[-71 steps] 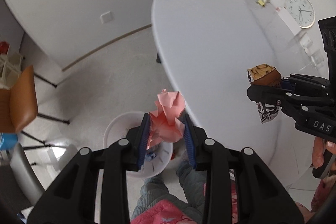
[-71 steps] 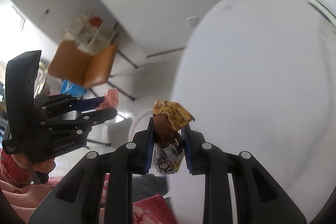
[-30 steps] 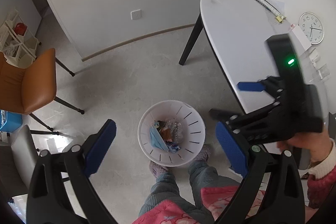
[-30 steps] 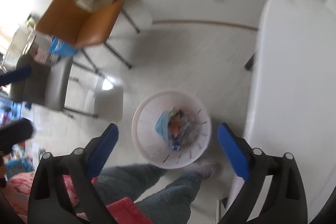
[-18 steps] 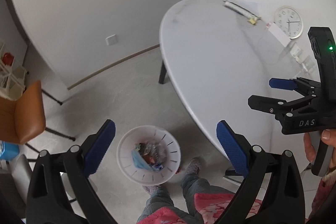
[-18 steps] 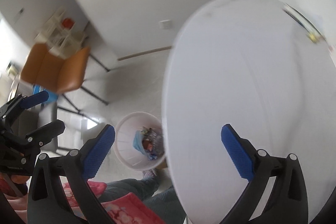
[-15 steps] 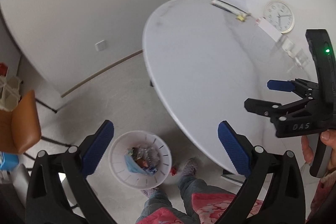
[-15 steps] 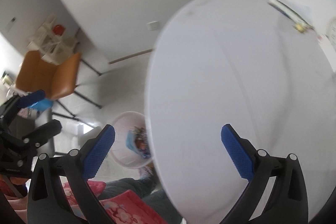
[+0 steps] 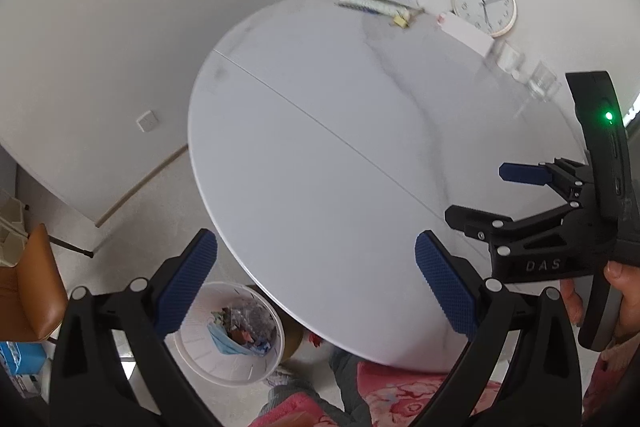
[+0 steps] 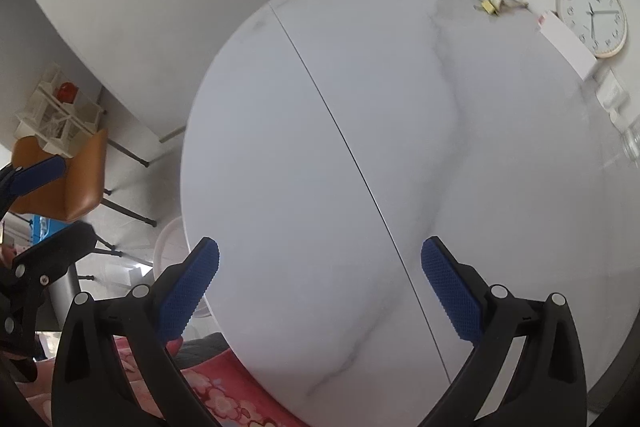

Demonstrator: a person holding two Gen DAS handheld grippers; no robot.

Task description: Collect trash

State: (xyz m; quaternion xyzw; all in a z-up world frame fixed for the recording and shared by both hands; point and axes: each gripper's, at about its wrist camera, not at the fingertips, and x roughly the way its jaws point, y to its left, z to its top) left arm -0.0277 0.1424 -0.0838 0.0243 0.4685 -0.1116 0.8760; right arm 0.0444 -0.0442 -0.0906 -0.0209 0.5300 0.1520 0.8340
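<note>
A white slotted trash bin stands on the floor by the table's near-left edge, with mixed trash inside; its rim also peeks out in the right wrist view. My left gripper is wide open and empty, above the table's near edge. My right gripper is wide open and empty over the round white marble table; it also shows at the right of the left wrist view. The left gripper shows at the left edge of the right wrist view.
At the table's far side lie a rolled paper, a small yellow item, a white box, a wall clock and glass cups. An orange chair and white rack stand left.
Both grippers let go of their trash, the pink paper and the wrappers, over the bin and opened wide. They then swung up from the bin to face the table top.
</note>
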